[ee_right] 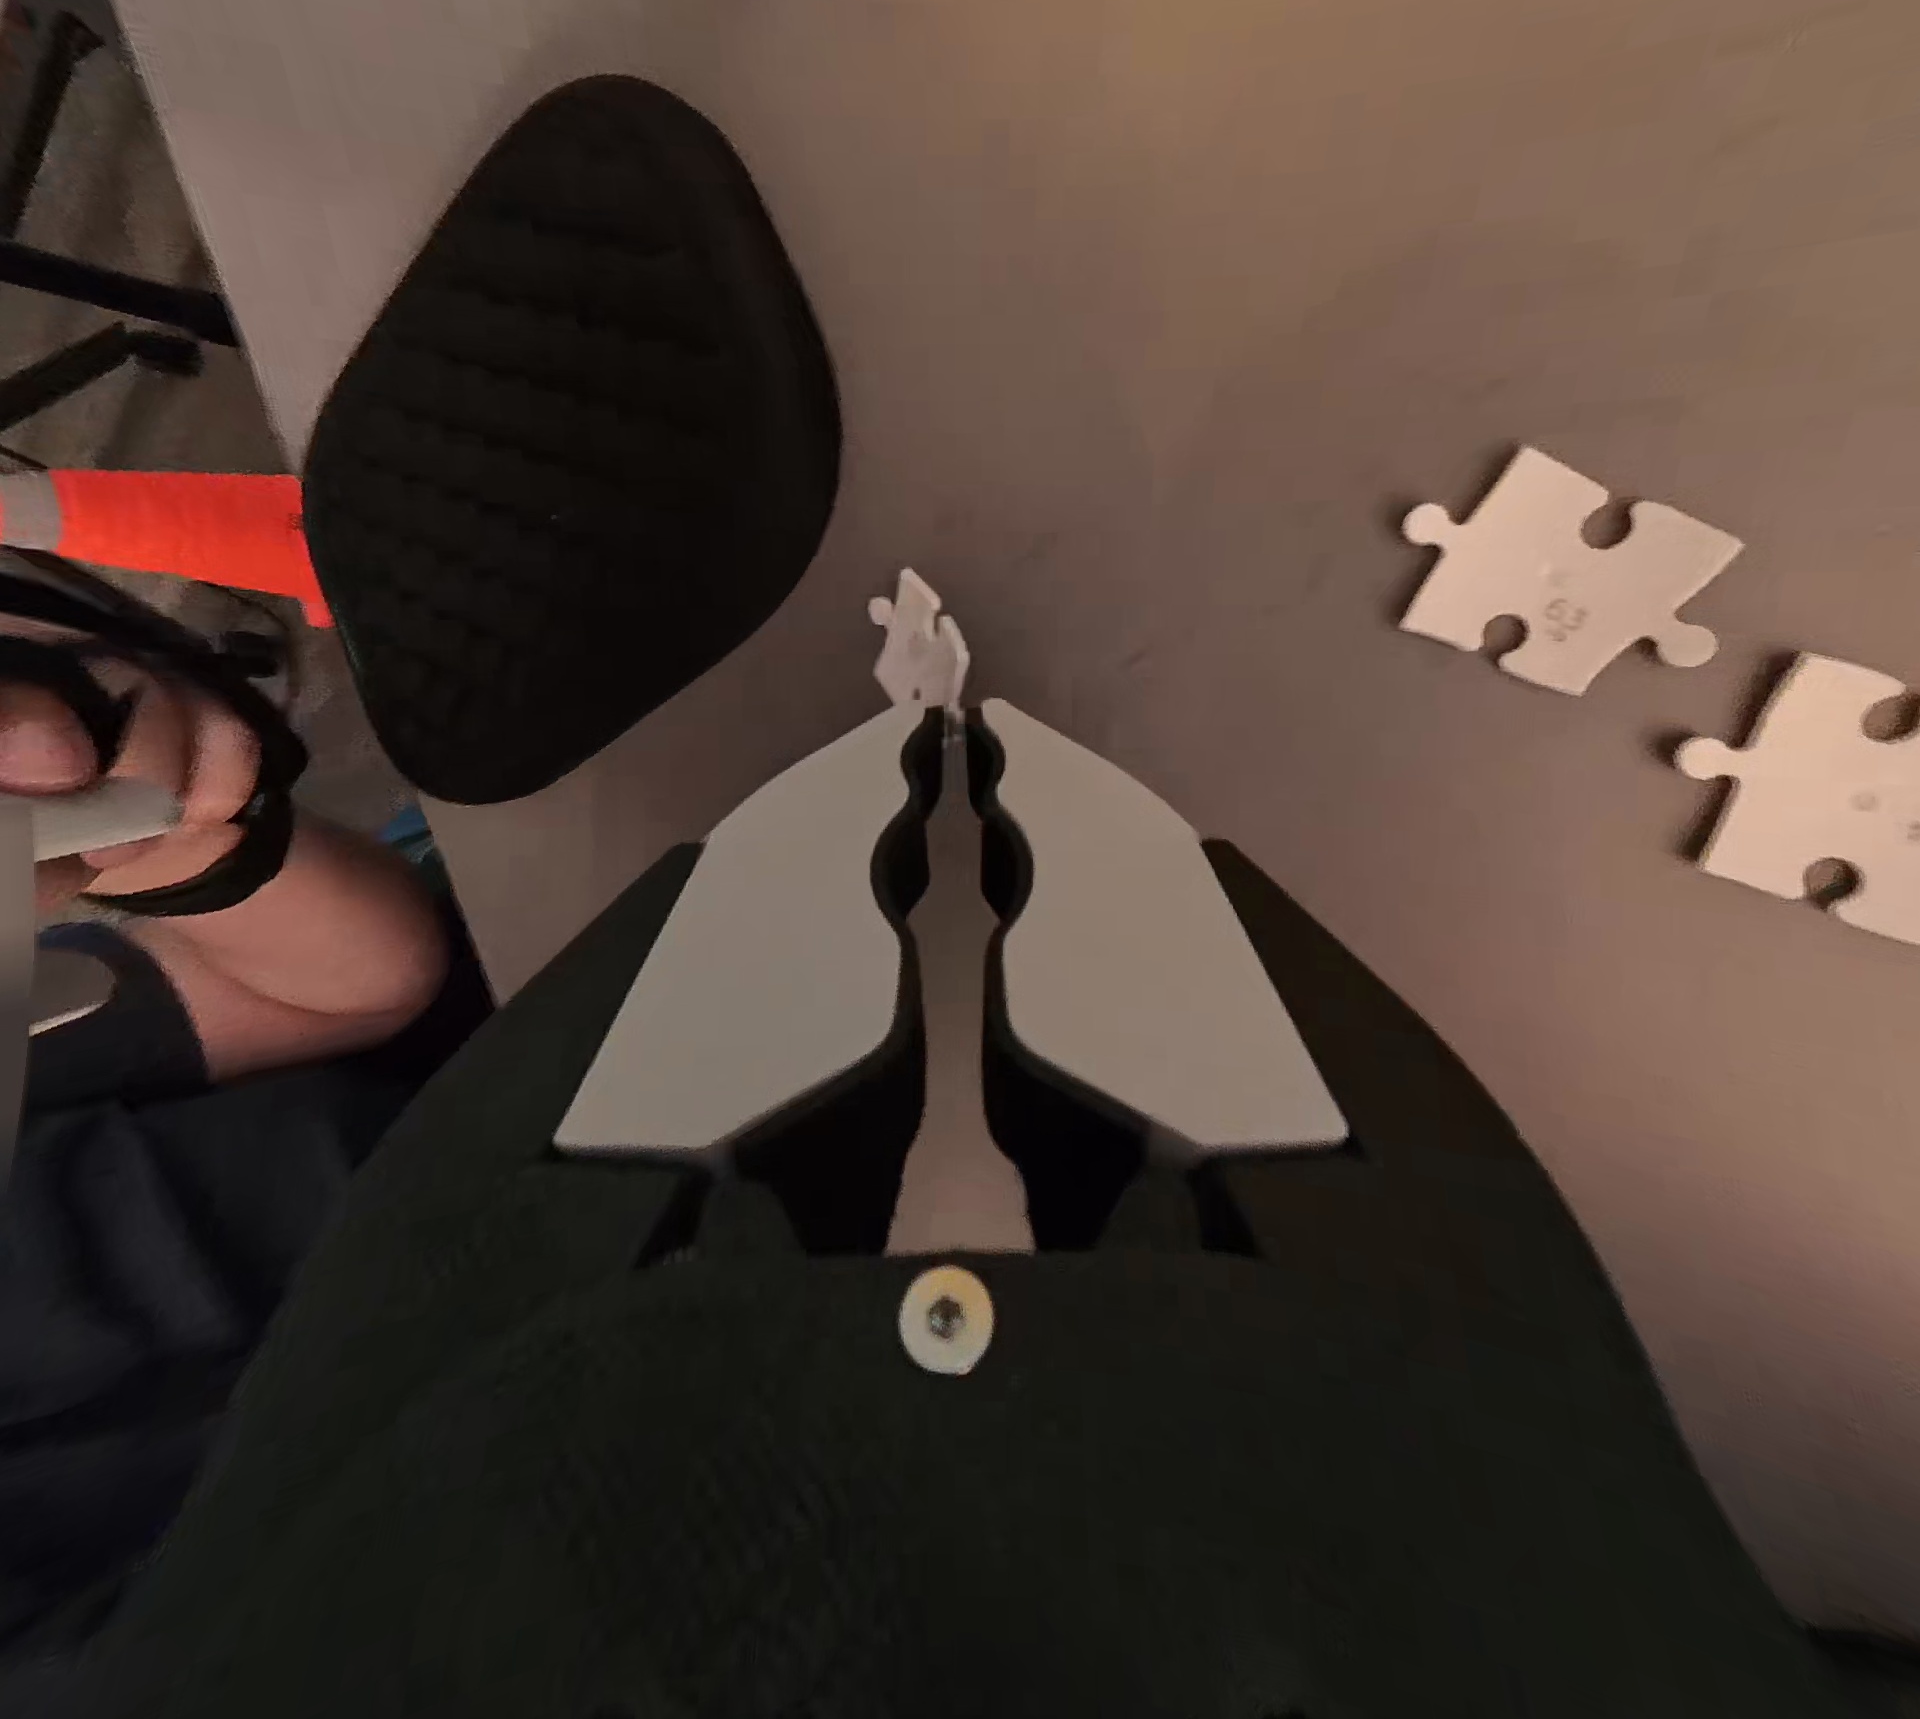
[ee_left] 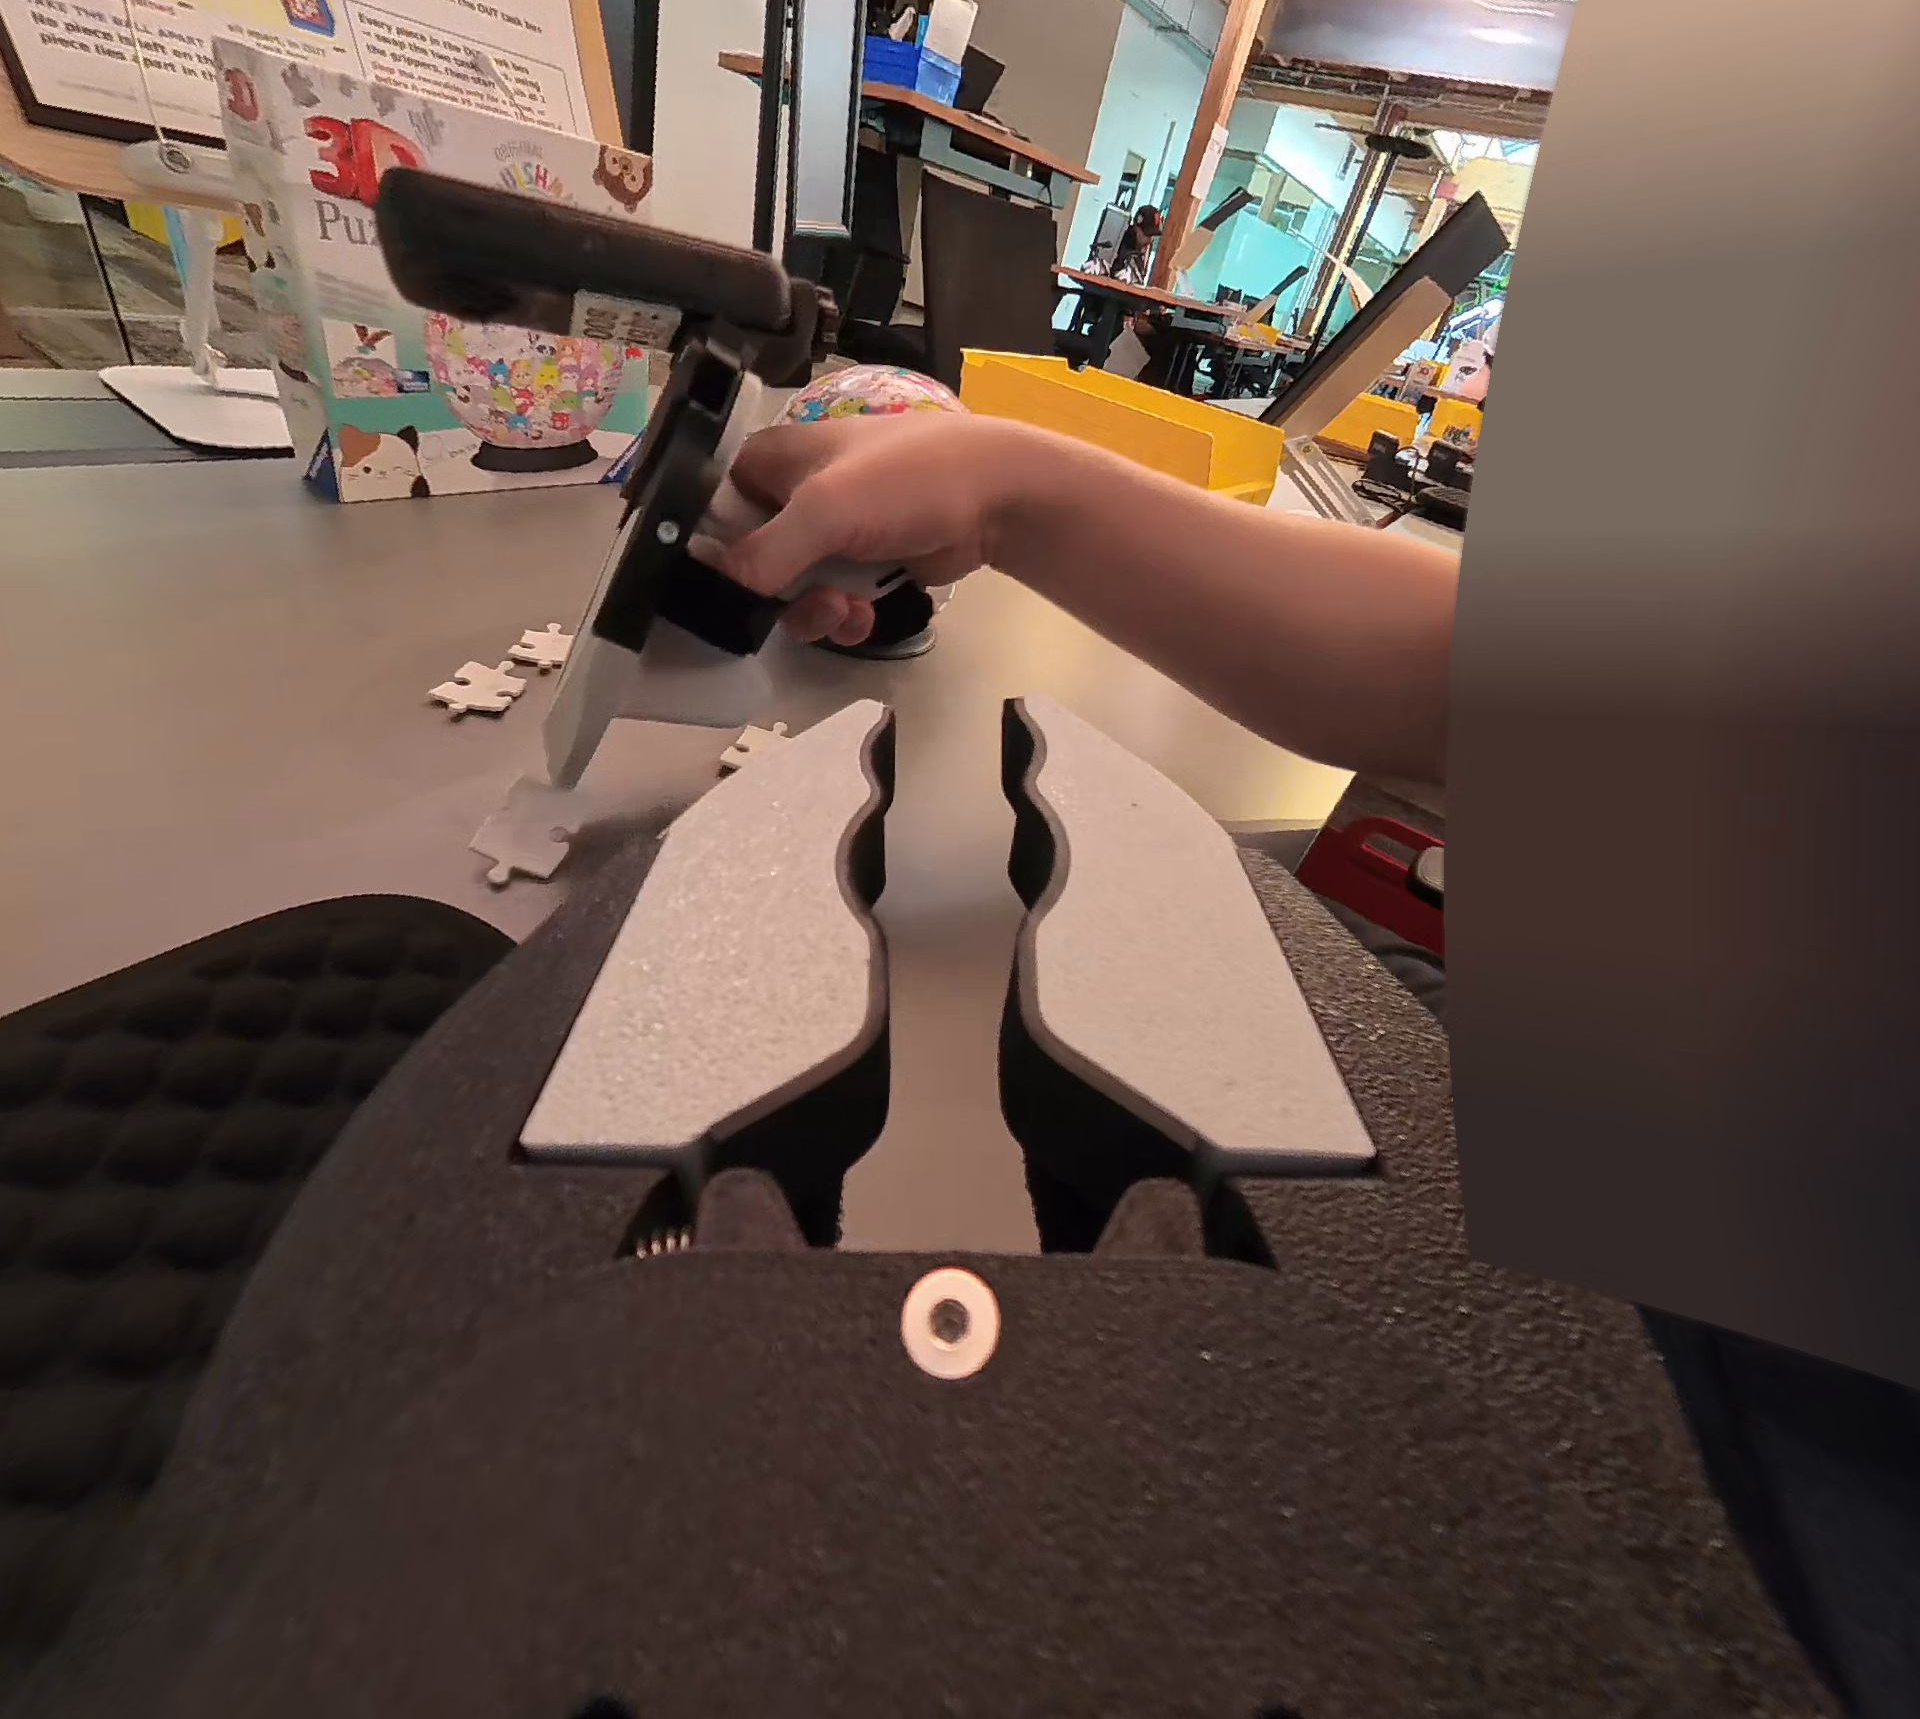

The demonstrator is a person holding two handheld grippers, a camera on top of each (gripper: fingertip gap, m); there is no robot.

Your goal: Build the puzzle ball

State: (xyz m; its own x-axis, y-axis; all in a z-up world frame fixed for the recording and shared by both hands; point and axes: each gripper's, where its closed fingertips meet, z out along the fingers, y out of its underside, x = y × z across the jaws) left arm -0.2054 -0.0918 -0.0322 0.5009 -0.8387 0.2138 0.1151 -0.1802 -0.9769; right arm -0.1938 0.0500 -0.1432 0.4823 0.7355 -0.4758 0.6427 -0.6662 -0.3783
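Right gripper (ee_right: 948, 713): fingers drawn narrow, pinching one white puzzle piece (ee_right: 920, 643) by its near edge. The piece projects forward past the tips, seen almost edge-on in the right wrist view. In the left wrist view this gripper (ee_left: 566, 776) points steeply down, tips at the piece (ee_left: 525, 828), whose far end appears to rest on the grey surface (ee_left: 208, 630).

Left gripper (ee_left: 945, 724): fingers set moderately apart, nothing between them. It is held low above the surface beside a black mat (ee_left: 208, 1046).

Loose pieces: two (ee_right: 1569, 573) (ee_right: 1808, 802) lie face-down to the right of the pinched piece, well apart from it.

Puzzle ball (ee_left: 873, 402): partly hidden behind the person's hand (ee_left: 862, 516), farther back on the surface. From the right fingers it lies beyond and to the rear. The right hand is judged nearer to it, and the left fingers point roughly toward it.

Beyond: puzzle box (ee_left: 436, 339), yellow bin (ee_left: 1122, 422).
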